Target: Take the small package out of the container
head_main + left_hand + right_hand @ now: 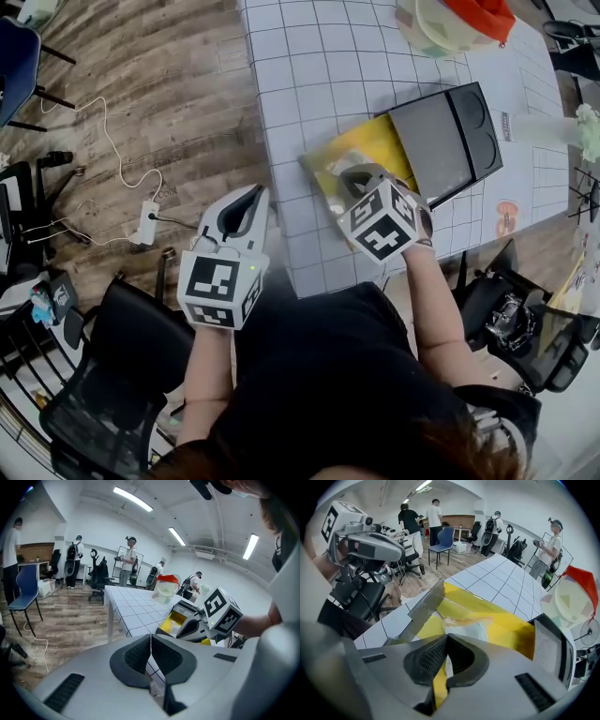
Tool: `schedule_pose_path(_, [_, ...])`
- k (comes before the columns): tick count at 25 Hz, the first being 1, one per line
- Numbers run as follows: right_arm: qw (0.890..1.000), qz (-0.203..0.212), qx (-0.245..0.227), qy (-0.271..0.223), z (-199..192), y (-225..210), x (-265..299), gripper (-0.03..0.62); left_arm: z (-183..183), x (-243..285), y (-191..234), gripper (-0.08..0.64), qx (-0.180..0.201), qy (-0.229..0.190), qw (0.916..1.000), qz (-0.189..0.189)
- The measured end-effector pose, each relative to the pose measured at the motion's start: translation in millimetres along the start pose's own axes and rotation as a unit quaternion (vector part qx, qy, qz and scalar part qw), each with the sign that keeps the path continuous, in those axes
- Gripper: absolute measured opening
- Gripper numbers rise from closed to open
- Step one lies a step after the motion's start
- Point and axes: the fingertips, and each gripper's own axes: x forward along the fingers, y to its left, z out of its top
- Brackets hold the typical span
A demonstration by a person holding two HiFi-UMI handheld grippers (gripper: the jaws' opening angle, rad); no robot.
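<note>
Head view puts the gridded white bench [309,56] across the upper middle. The container [370,150] lies open on it near the person's edge, its yellow inside showing and its dark lid [441,141] folded back to the right.

The right tongs [361,178] reach down into the yellow tray. The left tongs [246,202] hang off the bench's near-left corner, well apart from the container.

Left gripper view shows the left tongs' jaws pressed together with nothing between them, only the grid of the bench beyond.

In the right gripper view, the jaws have closed on a thin pale edge that seems to belong to the small package [476,627]. It is a clear, crinkled packet lying on the yellow floor just ahead of the tips.

By my reading the grasp is made but the removal is not: the small package sits inside the container's walls. What is left is lifting it clear of the rim and setting it on the bench.
</note>
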Motion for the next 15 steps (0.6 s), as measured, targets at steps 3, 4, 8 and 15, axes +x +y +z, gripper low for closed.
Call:
schedule_pose_path(3, [1.000, -0.004, -0.006, -0.011, 2.4, 2.2, -6.9, 0.015, 0.2, -3.3, -3.1, 0.028, 0.002, -0.003, 1.0000, 0.004])
schedule_pose_path(4, [1.000, -0.005, -0.005, -0.018, 3.4, 2.7, -10.6, 0.015, 0.9, -4.3, -5.1, 0.028, 0.003, -0.005, 1.0000, 0.006])
schedule_pose_path(8, [0.999, -0.013, -0.004, -0.044, 8.3, 2.3, -27.1, 0.015, 7.1, -8.6, -15.3, 0.028, 0.009, -0.014, 0.9998, 0.012])
schedule_pose_path(15, [0.995, -0.032, -0.003, -0.095, 10.0, 1.9, -63.1, 0.015, 15.6, -18.3, -33.1, 0.028, 0.022, -0.029, 0.9990, 0.027])
